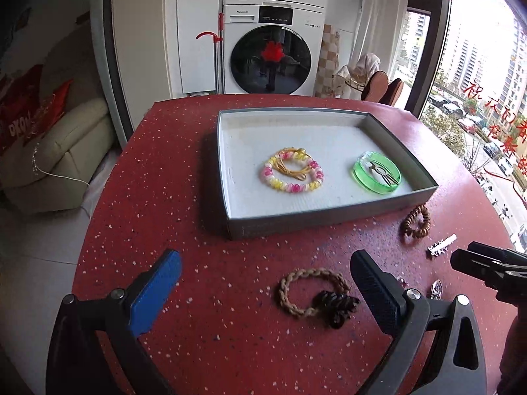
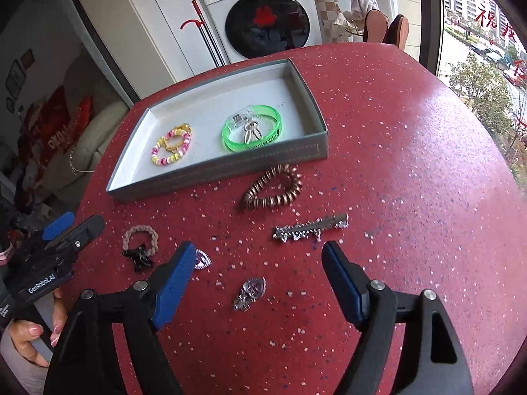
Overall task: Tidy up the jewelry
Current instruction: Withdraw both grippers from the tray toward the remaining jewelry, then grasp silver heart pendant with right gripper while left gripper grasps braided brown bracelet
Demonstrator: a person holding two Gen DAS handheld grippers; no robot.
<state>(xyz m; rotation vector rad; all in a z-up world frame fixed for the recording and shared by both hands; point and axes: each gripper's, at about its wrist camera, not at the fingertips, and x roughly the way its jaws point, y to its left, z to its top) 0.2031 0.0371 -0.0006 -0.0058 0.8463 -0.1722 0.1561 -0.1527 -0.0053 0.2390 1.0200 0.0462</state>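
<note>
A grey tray (image 1: 237, 227) (image 2: 210, 171) on the red table holds a pink-and-yellow bead bracelet (image 1: 293, 172) (image 2: 171, 147) and a green bangle (image 1: 377, 172) (image 2: 252, 128) with a silver piece inside. My left gripper (image 1: 266, 283) is open above a braided tan bracelet (image 1: 311, 291) (image 2: 141, 237) with a black knot. My right gripper (image 2: 257, 279) is open over a silver pendant (image 2: 250, 293). A brown bead bracelet (image 1: 415, 220) (image 2: 271, 189), a silver hair clip (image 1: 441, 246) (image 2: 309, 227) and a purple brooch (image 2: 201, 259) lie on the table.
The red speckled table (image 1: 158, 197) (image 2: 411, 164) ends at a washing machine (image 1: 270, 49) at the back, a sofa (image 1: 56, 158) at the left and a window (image 1: 477, 98) at the right. The right gripper's body (image 1: 494, 263) shows at the left view's right edge.
</note>
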